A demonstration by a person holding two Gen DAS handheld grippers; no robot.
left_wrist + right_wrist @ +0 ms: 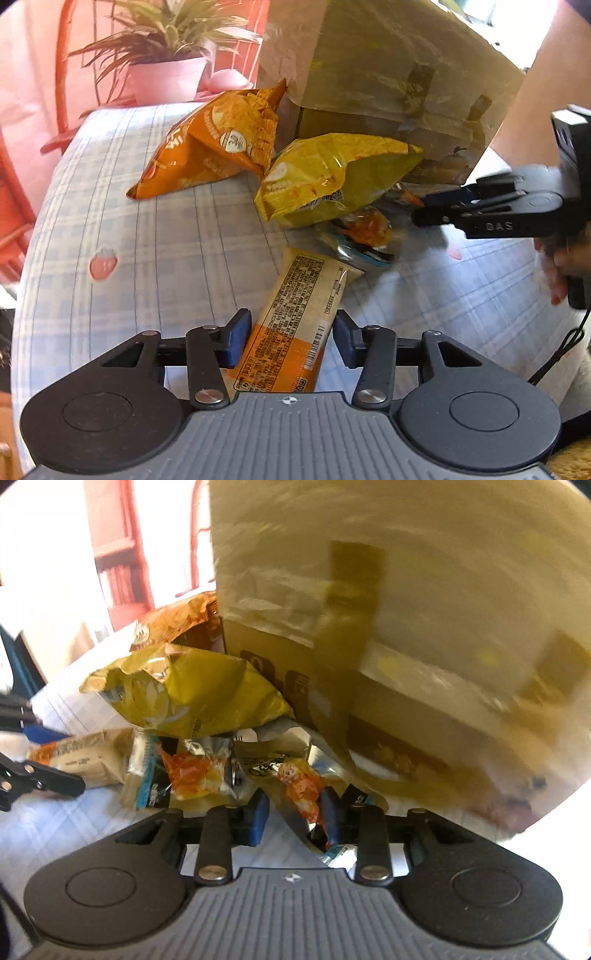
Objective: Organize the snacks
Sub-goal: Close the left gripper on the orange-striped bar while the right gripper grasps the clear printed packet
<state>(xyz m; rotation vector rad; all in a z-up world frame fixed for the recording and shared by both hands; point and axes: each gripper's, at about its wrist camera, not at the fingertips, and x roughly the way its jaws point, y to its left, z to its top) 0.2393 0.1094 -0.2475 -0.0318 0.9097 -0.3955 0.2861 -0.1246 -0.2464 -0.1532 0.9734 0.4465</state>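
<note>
The left claw point(288, 338) is set astride a long cream-and-orange wrapped snack bar point(295, 325), pads not yet pressing, while the right claw point(295, 818) is held around a small clear packet with an orange figure point(301, 790), apparently for lifting both off the checked worktop point(147, 240).

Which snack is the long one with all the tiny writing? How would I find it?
Start at the big cardboard box on the checked tablecloth. Below the crinkly yellow bag lies a long flat cream-and-orange packet, between the left gripper fingers. Only it shows a barcode.
</note>
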